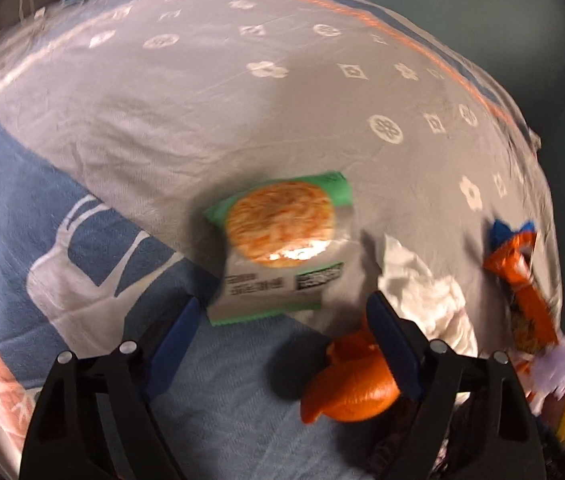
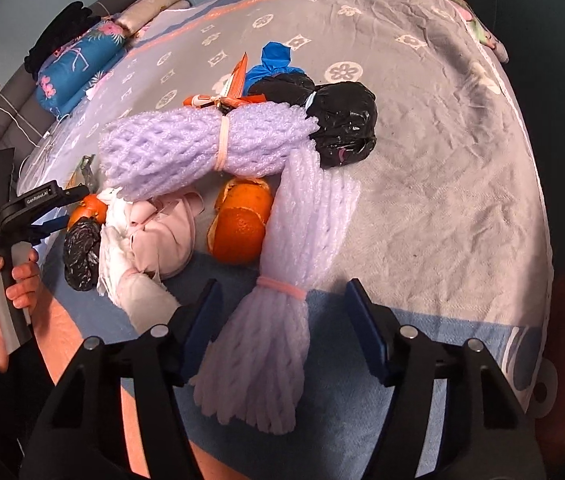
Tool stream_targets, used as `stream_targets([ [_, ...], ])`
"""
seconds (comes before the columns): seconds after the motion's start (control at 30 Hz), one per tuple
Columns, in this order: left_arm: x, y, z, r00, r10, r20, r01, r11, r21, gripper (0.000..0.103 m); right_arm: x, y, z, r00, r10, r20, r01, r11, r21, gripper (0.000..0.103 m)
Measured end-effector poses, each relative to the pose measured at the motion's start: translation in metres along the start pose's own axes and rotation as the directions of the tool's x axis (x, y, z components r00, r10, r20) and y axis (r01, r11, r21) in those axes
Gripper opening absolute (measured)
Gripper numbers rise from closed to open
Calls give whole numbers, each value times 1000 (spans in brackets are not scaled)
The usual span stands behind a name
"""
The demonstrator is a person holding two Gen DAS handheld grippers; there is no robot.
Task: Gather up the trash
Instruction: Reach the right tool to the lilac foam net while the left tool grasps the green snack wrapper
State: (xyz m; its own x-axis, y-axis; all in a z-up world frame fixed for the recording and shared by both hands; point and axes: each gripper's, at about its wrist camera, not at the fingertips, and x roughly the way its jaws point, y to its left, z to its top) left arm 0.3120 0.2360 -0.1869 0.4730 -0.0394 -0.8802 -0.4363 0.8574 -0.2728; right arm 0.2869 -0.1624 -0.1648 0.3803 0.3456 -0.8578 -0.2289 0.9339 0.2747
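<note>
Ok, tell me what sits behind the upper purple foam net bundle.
Behind the upper purple foam net bundle show an orange snack wrapper, a blue bag and a black bag. The bundle covers their near parts, so what lies beneath them is hidden.

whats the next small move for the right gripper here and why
Probably close the right gripper on the foam net bundle. Its tied neck already lies between the open fingers, with a gap on each side, so nothing is gripped yet. Squeezing near the pink band should give a secure hold before lifting.
</note>
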Motion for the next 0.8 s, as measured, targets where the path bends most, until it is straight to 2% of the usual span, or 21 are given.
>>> stream_targets([
  [0.07,-4,7,5,999,-26,23,27,999,-45,78,0,3,1,1000,3,2,-3,1000,-9,60],
  [0.23,-1,7,20,998,-45,54,48,998,-50,73,4,3,-1,1000,2,-9,-2,1000,-14,58],
  [0.3,6,5,24,999,-34,40,36,998,-48,62,6,3,-1,1000,-1,-18,0,1000,-14,57],
  [0.43,19,0,24,1000,-12,8,12,1000,-20,53,9,2,-1,1000,2,-27,-2,1000,-16,54],
  [0.5,21,-6,23,1000,2,8,-2,1000,11,38,11,1,-1,1000,-1,-30,0,1000,-18,52],
  [0.57,22,-4,21,1000,3,6,-3,1000,0,28,12,1,-1,999,-2,-32,1,1000,-17,48],
  [0.63,20,-1,21,1000,-14,7,14,1000,-22,27,12,0,-1,999,5,-32,-5,1000,-12,38],
  [0.73,11,4,19,999,-40,27,41,998,-53,26,11,-2,0,999,12,-34,-13,1000,-10,32],
  [0.8,4,10,16,995,-90,37,94,991,-96,26,10,-3,-1,999,19,-32,-20,1000,-3,30],
])
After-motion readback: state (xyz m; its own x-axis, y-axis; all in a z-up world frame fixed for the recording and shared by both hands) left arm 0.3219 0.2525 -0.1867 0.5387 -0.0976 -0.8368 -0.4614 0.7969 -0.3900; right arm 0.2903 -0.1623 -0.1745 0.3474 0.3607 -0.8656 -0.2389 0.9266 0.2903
